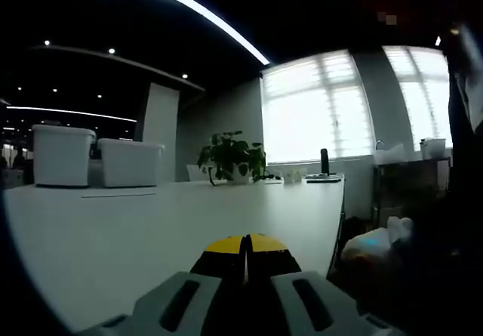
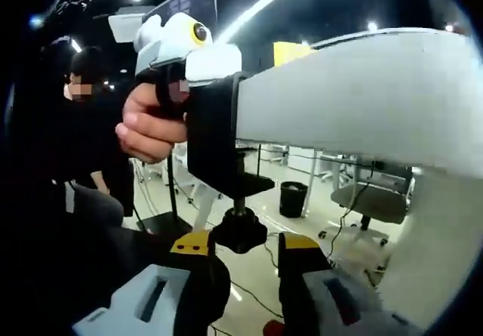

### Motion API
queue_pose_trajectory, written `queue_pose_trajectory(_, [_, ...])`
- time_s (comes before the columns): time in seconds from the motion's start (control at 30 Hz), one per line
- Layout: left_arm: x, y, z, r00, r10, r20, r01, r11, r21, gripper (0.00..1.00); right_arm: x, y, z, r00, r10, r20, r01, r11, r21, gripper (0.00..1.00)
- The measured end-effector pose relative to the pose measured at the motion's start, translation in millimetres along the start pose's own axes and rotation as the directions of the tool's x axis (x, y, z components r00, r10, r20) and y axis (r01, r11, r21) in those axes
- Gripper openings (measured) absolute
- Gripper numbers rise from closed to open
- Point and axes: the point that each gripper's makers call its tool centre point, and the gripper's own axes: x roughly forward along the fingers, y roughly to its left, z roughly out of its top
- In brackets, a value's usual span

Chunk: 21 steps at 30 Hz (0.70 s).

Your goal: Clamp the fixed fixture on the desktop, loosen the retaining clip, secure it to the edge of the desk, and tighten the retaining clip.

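Black clamp fixture (image 2: 215, 143) sits on the edge of the white counter (image 2: 362, 98), straight ahead of the right hand-held gripper (image 2: 241, 249) and just above its tips. Its dark body wraps the counter's edge, with the lower arm reaching in under the slab. From that arm a threaded stem drops to a round black knob (image 2: 238, 234), the retaining clip's screw. The knob lies between the right hand-held gripper's two yellow-tipped jaws, which stand apart on either side of it; whether the pads actually touch the knob cannot be told. To the left of the fixture, a person's hand (image 2: 151, 128) grips the handle of the other tool, whose white housing rests against the fixture's top. Past the knob, below the counter, a black bin (image 2: 293, 198) and an office chair (image 2: 370, 200) stand on the floor.

In the left gripper view, the left hand-held gripper (image 1: 245, 257) has its yellow-tipped jaws pressed together with nothing visible between them, low over the counter (image 1: 151, 223). Well ahead of it stand two white storage boxes (image 1: 94, 158) on the far left and a potted plant (image 1: 232, 157) near the bright windows (image 1: 317, 106).
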Motion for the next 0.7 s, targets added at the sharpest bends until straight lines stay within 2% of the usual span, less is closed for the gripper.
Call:
queue_pose_trajectory(0.1, [0,0.7,-0.5,1.000,0.005,-0.004,-0.005,1.000,-0.003,0.01,-11,0,-3.7,0.993,-0.107,-0.049,0.107,0.994,0.016,0.32])
queue_pose_trajectory(0.2, [0,-0.3,-0.4,1.000,0.004,-0.005,-0.004,1.000,-0.005,0.01,-19,10,-9.7,0.976,-0.198,-0.087,0.200,0.980,0.015,0.36])
queue_pose_trajectory(0.27, [0,-1.2,-0.2,1.000,0.000,-0.004,0.000,1.000,-0.005,0.01,-22,12,-10.4,0.957,-0.276,-0.088,0.278,0.961,0.010,0.38])
queue_pose_trajectory(0.33, [-1,-1.8,0.0,1.000,-0.002,-0.003,0.002,1.000,-0.003,0.01,-22,17,-8.0,0.931,-0.355,-0.088,0.354,0.935,-0.028,0.42])
queue_pose_trajectory(0.4, [-1,-2.8,0.5,1.000,-0.006,0.001,0.006,1.000,0.001,0.01,-18,20,-9.4,0.904,-0.417,-0.093,0.418,0.908,-0.008,0.44])
queue_pose_trajectory(0.53, [-3,-5.4,1.4,1.000,-0.017,0.004,0.017,1.000,0.004,0.01,-13,23,-7.2,0.866,-0.491,-0.093,0.496,0.868,0.041,0.49])
queue_pose_trajectory(0.6, [-4,-6.7,1.6,1.000,-0.024,0.003,0.024,1.000,0.002,0.01,-14,21,-2.9,0.840,-0.537,-0.081,0.541,0.840,0.037,0.49])
queue_pose_trajectory(0.63, [-4,-6.9,1.7,1.000,-0.024,0.002,0.024,1.000,0.002,0.01,-14,21,-2.3,0.830,-0.551,-0.083,0.557,0.829,0.061,0.49])
queue_pose_trajectory(0.7, [-4,-6.7,1.5,1.000,-0.022,0.000,0.022,1.000,0.000,0.01,-12,20,1.0,0.824,-0.561,-0.077,0.566,0.822,0.066,0.49])
